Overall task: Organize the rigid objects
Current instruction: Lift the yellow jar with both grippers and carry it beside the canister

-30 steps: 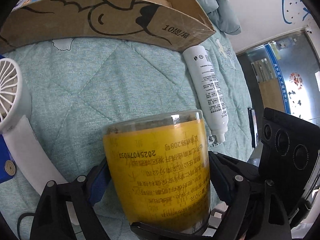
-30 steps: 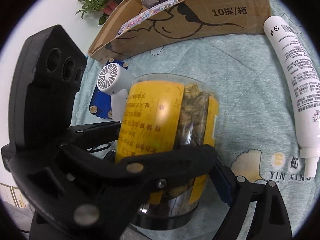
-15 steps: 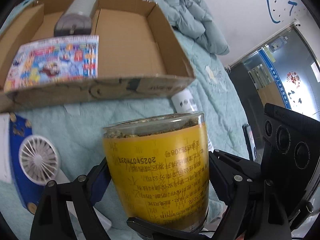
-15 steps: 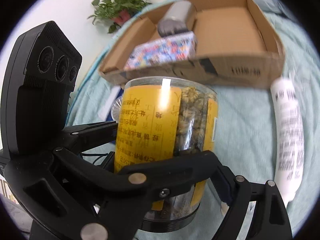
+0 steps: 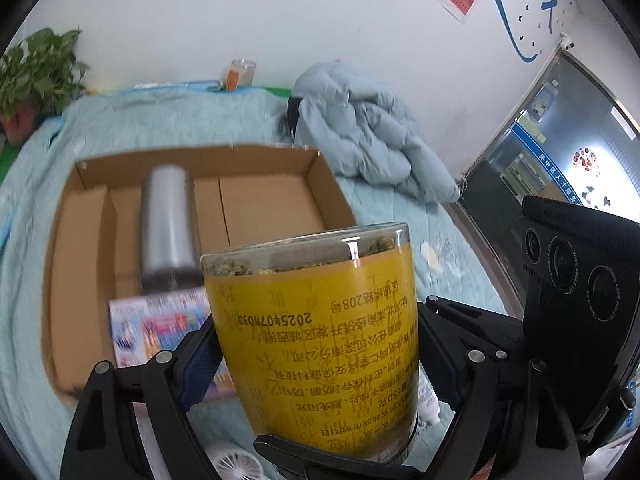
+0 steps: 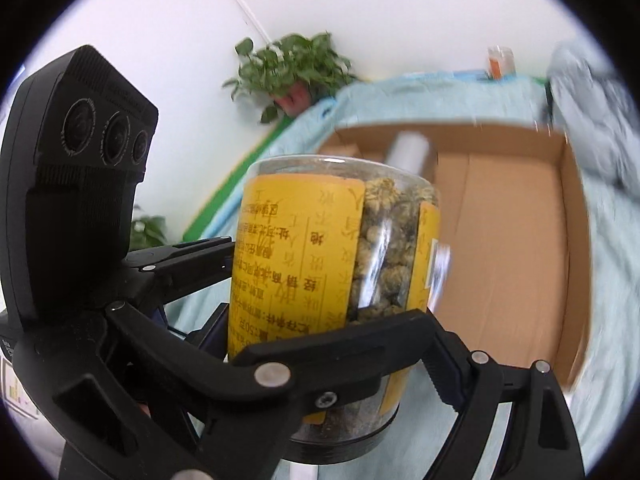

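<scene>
- A clear plastic jar [image 5: 316, 344] with a yellow label, packed with what looks like dried flower buds, is clamped from both sides at once, so it's held up in the air by the two tools together.
- The left gripper [image 5: 316, 364] is closed onto the jar, with its blue-padded fingers [image 5: 200, 360] pressed against the label.
- The right gripper [image 6: 332, 340] is closed on the same jar too; in the left view, it's seen crossing underneath the jar.
- The label text is seen upside down, and the dark lid [image 6: 340, 444] is at the bottom, so the jar is held inverted.
- An open cardboard box [image 5: 72, 240] is sat on a light blue quilt [image 5: 160, 120] just beyond the jar.
- A silver cylinder [image 5: 168, 228] and a colourful printed pack [image 5: 160, 328] are laid inside the box, both pretty blurred.
- A small white fan [image 5: 236, 466] is glimpsed low down, below the jar.
- A potted plant [image 6: 296, 68] is parked by the wall.
</scene>
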The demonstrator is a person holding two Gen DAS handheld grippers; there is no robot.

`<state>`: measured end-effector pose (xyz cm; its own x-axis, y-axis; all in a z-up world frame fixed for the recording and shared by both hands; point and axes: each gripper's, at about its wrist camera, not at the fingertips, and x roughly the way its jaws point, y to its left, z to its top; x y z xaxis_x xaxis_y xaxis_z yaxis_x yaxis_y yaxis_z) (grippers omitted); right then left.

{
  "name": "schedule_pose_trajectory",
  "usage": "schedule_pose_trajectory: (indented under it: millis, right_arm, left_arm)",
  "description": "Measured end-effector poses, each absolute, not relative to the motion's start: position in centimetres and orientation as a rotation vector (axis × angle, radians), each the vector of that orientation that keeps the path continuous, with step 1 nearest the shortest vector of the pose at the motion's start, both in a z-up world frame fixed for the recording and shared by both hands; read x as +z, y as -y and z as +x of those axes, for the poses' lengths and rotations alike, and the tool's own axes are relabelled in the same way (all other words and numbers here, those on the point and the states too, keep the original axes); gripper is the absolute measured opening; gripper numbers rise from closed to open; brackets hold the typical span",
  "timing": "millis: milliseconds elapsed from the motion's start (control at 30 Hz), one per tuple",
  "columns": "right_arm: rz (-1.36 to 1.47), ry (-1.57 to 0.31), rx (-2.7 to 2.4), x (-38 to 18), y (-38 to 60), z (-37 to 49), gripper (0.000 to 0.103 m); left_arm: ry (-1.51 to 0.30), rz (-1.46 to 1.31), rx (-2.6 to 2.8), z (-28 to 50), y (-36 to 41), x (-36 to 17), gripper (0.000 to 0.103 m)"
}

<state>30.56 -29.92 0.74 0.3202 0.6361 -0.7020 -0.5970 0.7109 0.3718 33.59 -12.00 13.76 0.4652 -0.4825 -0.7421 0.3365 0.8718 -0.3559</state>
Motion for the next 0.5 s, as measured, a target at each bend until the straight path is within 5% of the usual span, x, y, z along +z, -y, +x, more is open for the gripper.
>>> schedule_pose_trajectory:
  millis: [267,500]
  right_arm:
    - [0.074,-0.960,0.784,4.4,27.3,36.8,0.087]
    - [0.123,-1.041,0.764,1.6,27.1,42.0,0.087]
  left_arm:
    - [-0.996,-0.129,-0.533,43.6,11.5,17.9,0.085]
    - [-1.090,-0.135,-0.539,49.9,11.3,13.7,0.085]
